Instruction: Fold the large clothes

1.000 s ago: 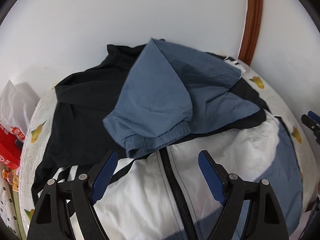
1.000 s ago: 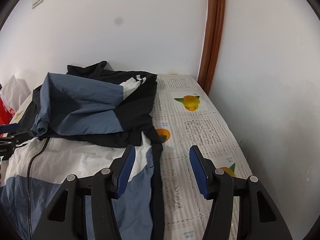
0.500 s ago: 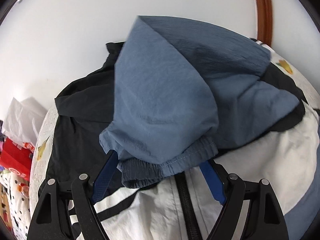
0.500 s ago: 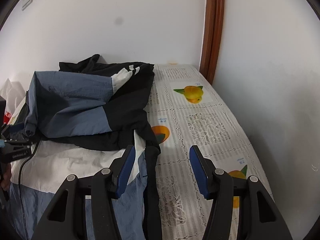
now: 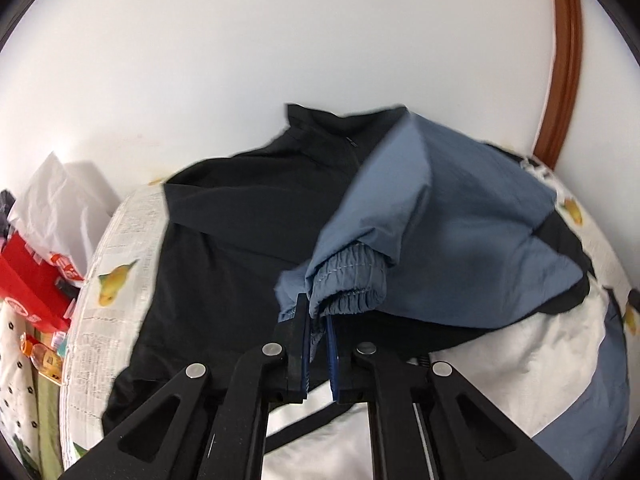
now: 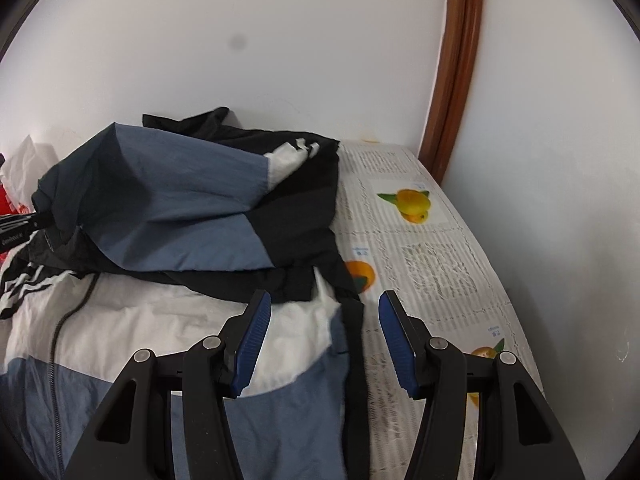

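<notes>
A black, white and blue zip jacket point(image 5: 240, 240) lies spread on the table; it also shows in the right wrist view point(image 6: 168, 320). Its blue sleeve point(image 5: 460, 220) is folded across the black chest. My left gripper point(image 5: 318, 320) is shut on the sleeve's elastic cuff point(image 5: 348, 284) and holds it lifted above the jacket. My right gripper point(image 6: 324, 324) is open and empty, hovering over the jacket's right edge near its black side seam point(image 6: 354, 336). The lifted sleeve point(image 6: 160, 200) and the tip of the left gripper point(image 6: 16, 224) show at the left of the right wrist view.
The table has a white cloth printed with fruit point(image 6: 424, 240). A white wall stands close behind, with a brown wooden door frame point(image 6: 456, 60) at the right. Red packaging and a white plastic bag point(image 5: 52, 216) sit off the table's left edge.
My left gripper moved onto the sleeve cuff, closed on it, and lifted it leftward. My right gripper stayed open, drifting slightly along the jacket's right edge.
</notes>
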Motion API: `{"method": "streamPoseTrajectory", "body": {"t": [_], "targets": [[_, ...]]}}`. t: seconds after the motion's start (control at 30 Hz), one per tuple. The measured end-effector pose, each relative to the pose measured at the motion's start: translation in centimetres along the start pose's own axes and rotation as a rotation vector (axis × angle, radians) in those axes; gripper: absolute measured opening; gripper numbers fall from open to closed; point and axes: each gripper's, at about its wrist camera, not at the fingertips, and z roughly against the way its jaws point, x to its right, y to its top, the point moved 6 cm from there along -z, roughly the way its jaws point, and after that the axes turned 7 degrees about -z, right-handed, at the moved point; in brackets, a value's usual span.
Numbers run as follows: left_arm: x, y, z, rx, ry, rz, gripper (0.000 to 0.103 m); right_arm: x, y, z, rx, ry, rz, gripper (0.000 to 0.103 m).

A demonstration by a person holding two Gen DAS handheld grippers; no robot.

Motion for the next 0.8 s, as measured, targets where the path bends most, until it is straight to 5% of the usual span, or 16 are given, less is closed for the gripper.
{"method": "streamPoseTrajectory", "body": {"t": [0.4, 0.7, 0.8], "targets": [[-8.5, 0.4, 2.5, 0.068, -0.028, 0.127, 0.007, -5.9, 2.2, -1.2, -0.008, 0.015, 0.059, 0.055], [-12.9, -3.1, -1.9, -0.075, -0.069, 0.243, 0.009, -8.8, 3.2, -3.5, -0.010, 0.022, 0.086, 0.056], [-13.7, -4.3, -3.4, -0.113, -0.021, 0.263, 0.013, -8.8, 3.3, -4.7, -0.016, 0.014, 0.079, 0.056]]}}
